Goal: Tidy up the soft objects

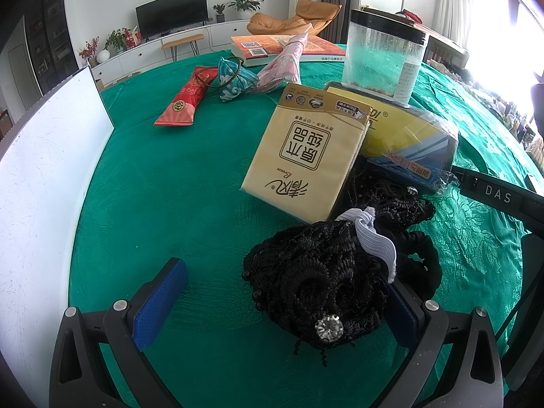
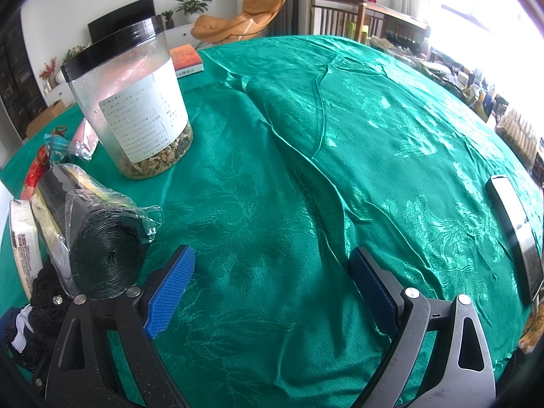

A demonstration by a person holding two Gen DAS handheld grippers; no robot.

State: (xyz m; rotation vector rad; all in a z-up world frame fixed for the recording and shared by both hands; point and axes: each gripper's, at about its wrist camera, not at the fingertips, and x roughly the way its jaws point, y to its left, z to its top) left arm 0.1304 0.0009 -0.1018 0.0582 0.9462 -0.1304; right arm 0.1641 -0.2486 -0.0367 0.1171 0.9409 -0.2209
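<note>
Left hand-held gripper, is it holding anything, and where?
Nothing held: the left hand-held gripper is open, its jaws either side of the black crochet piece.

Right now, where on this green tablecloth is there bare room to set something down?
Free: the wide cloth between the jar and the phone, under the right gripper; also between the white board and tissue pack. Crowded: around the black lace pile and bag roll.

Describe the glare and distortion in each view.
Left wrist: window blown out at the right edge, fisheye bends the white board. Right wrist: window overexposed top right, sheen on the cloth, jar leans from lens curvature.
</note>
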